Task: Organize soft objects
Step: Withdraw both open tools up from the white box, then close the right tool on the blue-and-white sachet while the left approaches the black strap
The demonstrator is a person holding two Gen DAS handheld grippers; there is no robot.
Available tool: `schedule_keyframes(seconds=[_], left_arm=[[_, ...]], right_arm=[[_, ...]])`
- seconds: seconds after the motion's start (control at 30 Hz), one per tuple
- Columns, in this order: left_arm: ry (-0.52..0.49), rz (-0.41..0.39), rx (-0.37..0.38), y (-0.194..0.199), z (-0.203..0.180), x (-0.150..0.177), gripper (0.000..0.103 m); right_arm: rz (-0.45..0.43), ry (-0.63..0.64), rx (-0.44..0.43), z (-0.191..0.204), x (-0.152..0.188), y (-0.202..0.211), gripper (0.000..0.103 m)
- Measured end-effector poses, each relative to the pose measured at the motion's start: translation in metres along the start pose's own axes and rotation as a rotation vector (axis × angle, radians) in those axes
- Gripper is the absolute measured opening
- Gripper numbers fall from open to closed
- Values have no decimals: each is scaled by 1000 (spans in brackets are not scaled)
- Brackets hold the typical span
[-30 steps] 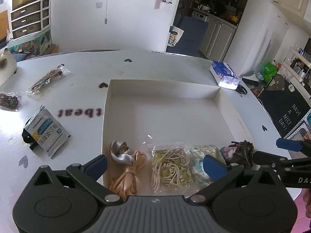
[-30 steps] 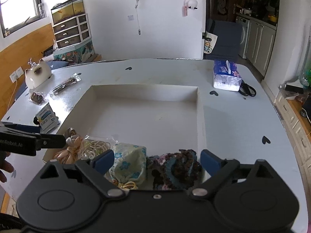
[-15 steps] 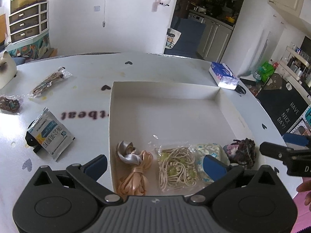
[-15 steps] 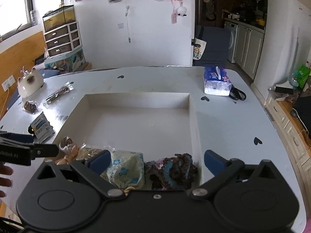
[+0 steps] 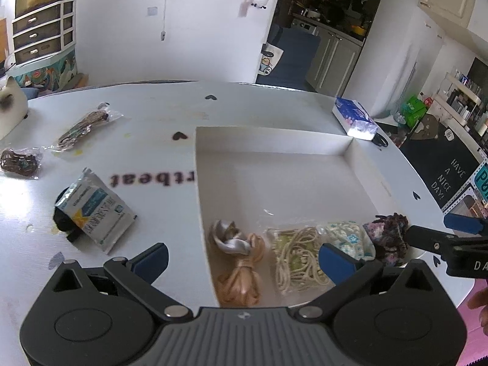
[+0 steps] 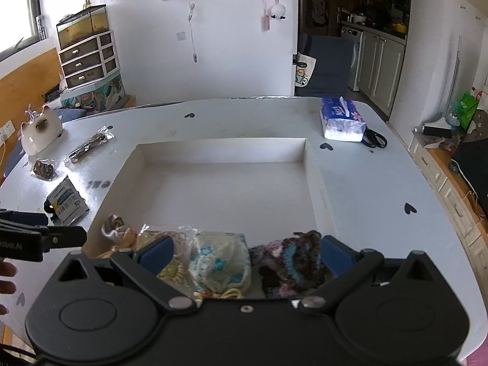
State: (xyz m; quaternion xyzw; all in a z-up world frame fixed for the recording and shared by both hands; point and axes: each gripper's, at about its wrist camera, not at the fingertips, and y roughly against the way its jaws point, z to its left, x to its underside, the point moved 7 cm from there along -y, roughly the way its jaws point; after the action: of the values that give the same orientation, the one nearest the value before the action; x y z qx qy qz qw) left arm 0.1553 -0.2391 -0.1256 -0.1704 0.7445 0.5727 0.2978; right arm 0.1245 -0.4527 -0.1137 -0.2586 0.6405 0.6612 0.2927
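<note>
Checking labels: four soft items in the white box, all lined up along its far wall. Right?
Not quite. The four soft items lie in the white box along its near wall, closest to the cameras; the far half is bare. The right wrist view shows it.

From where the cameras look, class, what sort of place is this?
Most likely a lived-in home: a kitchen with cabinets opens behind the table, a fish tank sits on drawers, and a tissue pack lies out.
</note>
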Motion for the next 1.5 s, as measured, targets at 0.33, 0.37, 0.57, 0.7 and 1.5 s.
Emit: schedule_keyframes(seconds=[0.33,0.37,0.57,0.7,1.5], left_arm=[[34,-14,-18,13,49,-4,103],[39,-16,-22,14,54,-5,103],[69,-29,-49,22,90,-8,103],[93,-39,-73,29,118,-10,103],[95,-72,-75,28,249,-33,103]], right_arm=[[3,12,-22,48,-9,-10,103],[3,15,-26,54,-10,-11,103],[4,37,-58,93,-19,-22,103],[5,55,-80,120,-25,-30,103],[38,-70,-224,257,-82,-93,103]])
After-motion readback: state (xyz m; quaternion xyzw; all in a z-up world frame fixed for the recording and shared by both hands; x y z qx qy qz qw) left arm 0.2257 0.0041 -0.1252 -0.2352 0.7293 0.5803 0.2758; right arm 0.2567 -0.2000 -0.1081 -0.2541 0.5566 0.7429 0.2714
